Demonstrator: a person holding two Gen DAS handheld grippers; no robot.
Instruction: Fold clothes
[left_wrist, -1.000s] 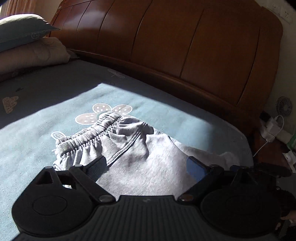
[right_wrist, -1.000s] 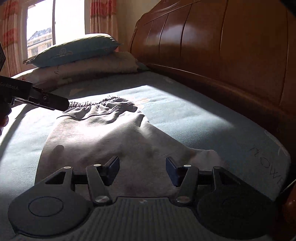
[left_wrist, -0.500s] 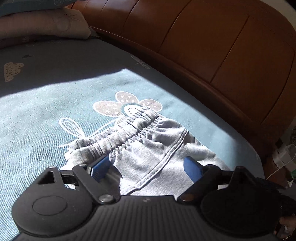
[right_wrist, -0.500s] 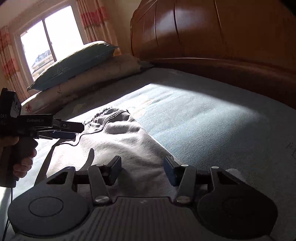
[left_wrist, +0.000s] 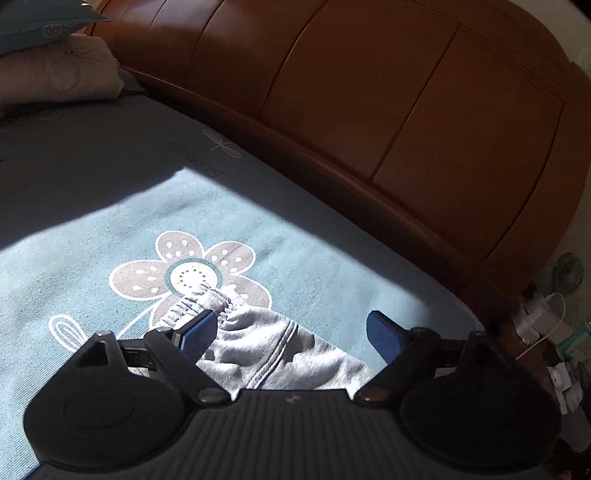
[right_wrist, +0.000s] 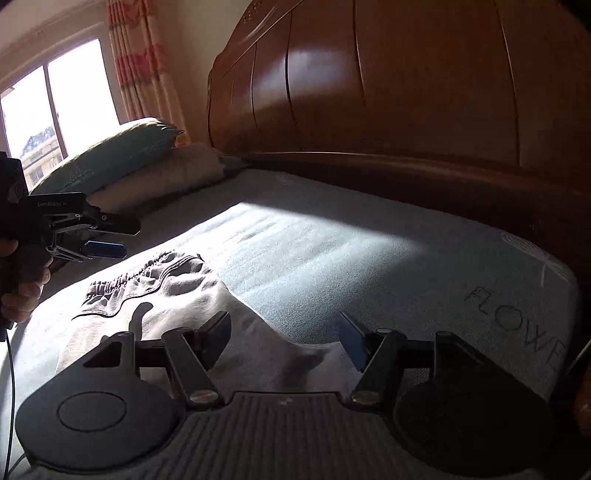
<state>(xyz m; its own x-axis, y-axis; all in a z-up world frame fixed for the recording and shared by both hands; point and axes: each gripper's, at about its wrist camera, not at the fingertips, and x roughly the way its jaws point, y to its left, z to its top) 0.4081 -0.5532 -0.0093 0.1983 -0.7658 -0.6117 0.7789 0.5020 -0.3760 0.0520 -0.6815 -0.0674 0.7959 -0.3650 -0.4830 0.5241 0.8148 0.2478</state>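
Trouble spot, I reckon, is the waistband: the grey pants (left_wrist: 266, 350) lie flat on the blue bed sheet (left_wrist: 92, 258), elastic end over the printed flower (left_wrist: 184, 273), legs running back toward the right gripper (right_wrist: 284, 336). The left gripper (left_wrist: 291, 332) straddles that waistband corner with its jaws wide apart, one blue pad (left_wrist: 199, 328) just beside the gathered elastic, the other out over bare sheet. Close from there and it probably pinches only the top layer or grabs sheet along with it, so the fold drags crooked. Bunched elastic could also slip out.

Right gripper's jaws have just been opening, nothing pinched between them, cloth only lying underneath. It points shallowly down at the leg end. From the right wrist view the left gripper hangs above the waistband, not touching, a hand (right_wrist: 22, 288) wrapped round its handle. Wooden headboard (left_wrist: 369, 110) is close behind.
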